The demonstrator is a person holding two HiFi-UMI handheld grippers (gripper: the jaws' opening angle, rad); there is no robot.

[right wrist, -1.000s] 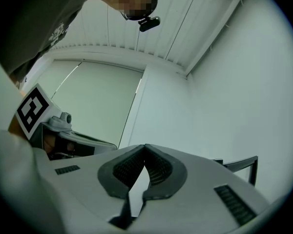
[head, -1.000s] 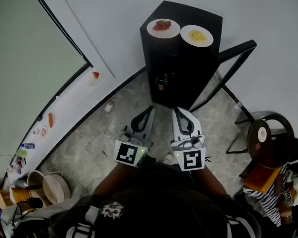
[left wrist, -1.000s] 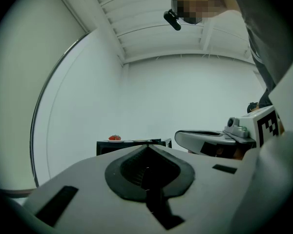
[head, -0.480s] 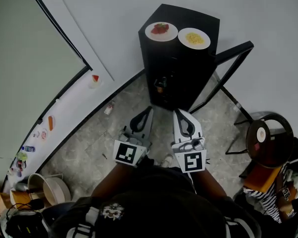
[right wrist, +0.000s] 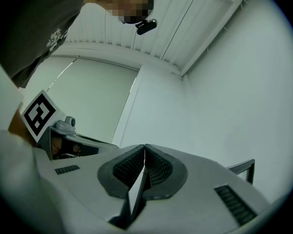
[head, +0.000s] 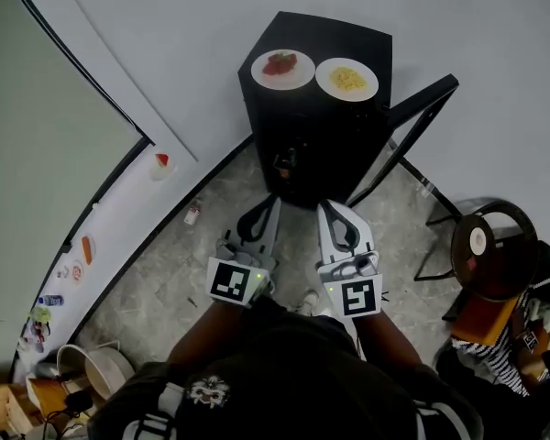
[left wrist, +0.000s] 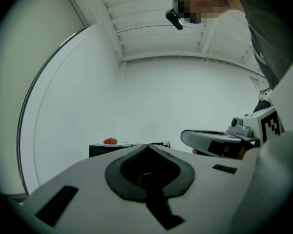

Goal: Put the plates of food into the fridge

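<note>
- Could tilt the white round plate of red food [head: 282, 68] or the white round plate of yellow food [head: 346, 79] if lifted by one rim, spilling it
- Could shove one plate with the other: just beside each other on top of the small black fridge [head: 323, 140]
- Could hit its black door [head: 422, 108], seemingly open at the right
- Left gripper [head: 275, 202] and right gripper [head: 323, 205] low, side by side near the body, jaws of both pressed together on nothing

A small bottle [head: 192, 214] is lying on the stone floor [head: 160, 278] by the wall's foot, while a round dark stool [head: 500, 262] is standing just beside a person's striped sleeve [head: 493, 363].
</note>
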